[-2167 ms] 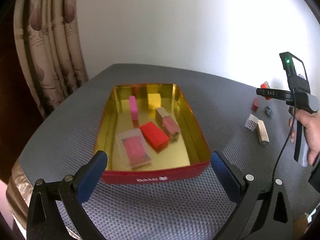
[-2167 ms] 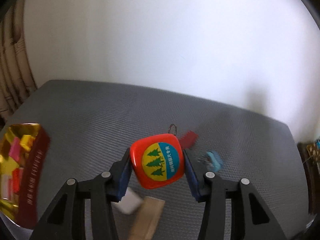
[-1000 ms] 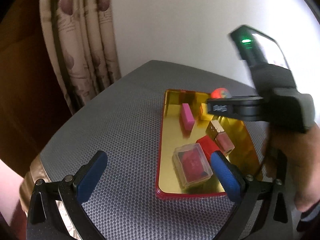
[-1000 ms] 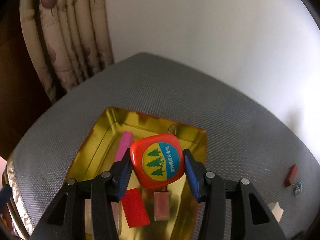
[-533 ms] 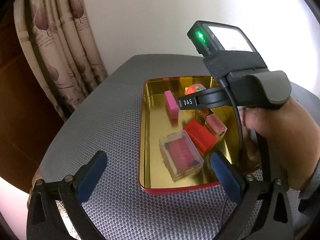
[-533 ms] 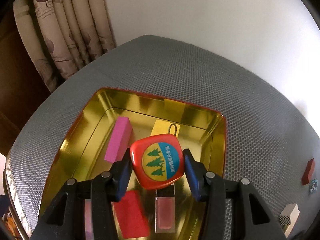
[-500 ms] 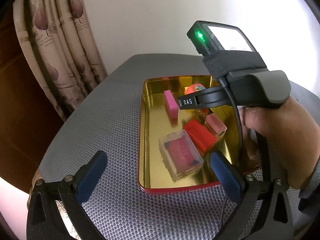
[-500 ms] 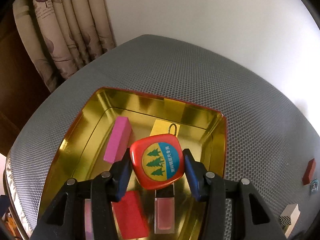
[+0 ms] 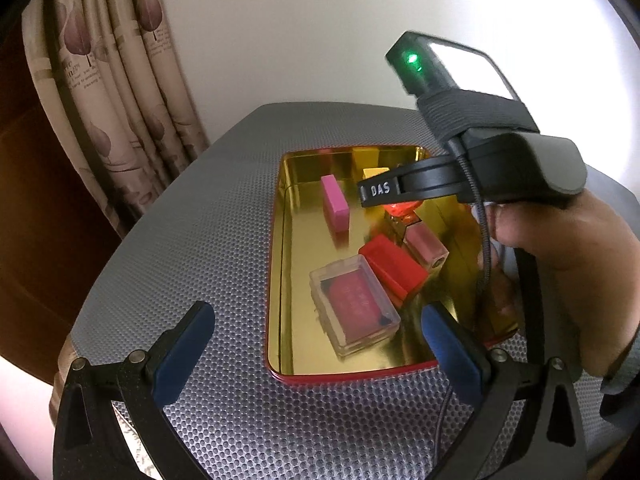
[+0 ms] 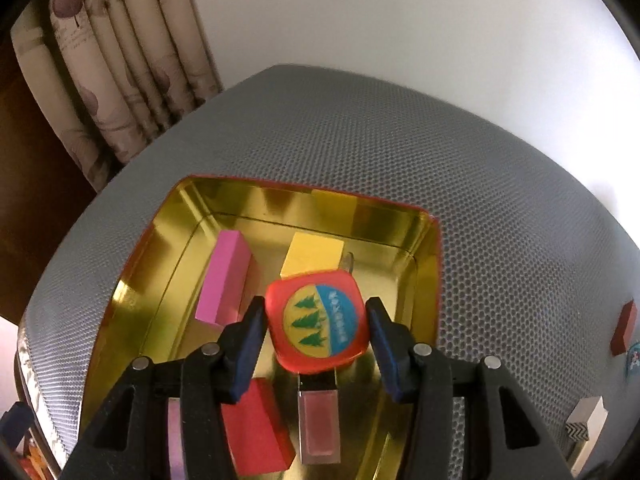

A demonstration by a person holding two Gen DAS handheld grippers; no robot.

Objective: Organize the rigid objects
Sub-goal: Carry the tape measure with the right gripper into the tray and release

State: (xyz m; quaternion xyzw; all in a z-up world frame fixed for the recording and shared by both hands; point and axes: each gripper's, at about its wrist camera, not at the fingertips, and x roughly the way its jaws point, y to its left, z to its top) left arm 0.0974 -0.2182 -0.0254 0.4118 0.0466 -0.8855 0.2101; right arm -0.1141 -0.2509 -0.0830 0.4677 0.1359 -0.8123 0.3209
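**Red tag over the tin**

Left wrist view: the left gripper (image 9: 316,336) gapes empty at the near edge of the gold tin (image 9: 276,280). The hand (image 9: 560,272) holds the right gripper over the tin.

Right wrist view: the right gripper (image 10: 316,320) has just been loosening, and the red tag (image 10: 318,322) sits tilted between its jaws, above the tin's far end. I reckon it may tumble onto the yellow block (image 10: 312,254) and land askew.

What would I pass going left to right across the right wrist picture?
curtain → pink block → red tree badge between the tongs → dark red block on the grey table
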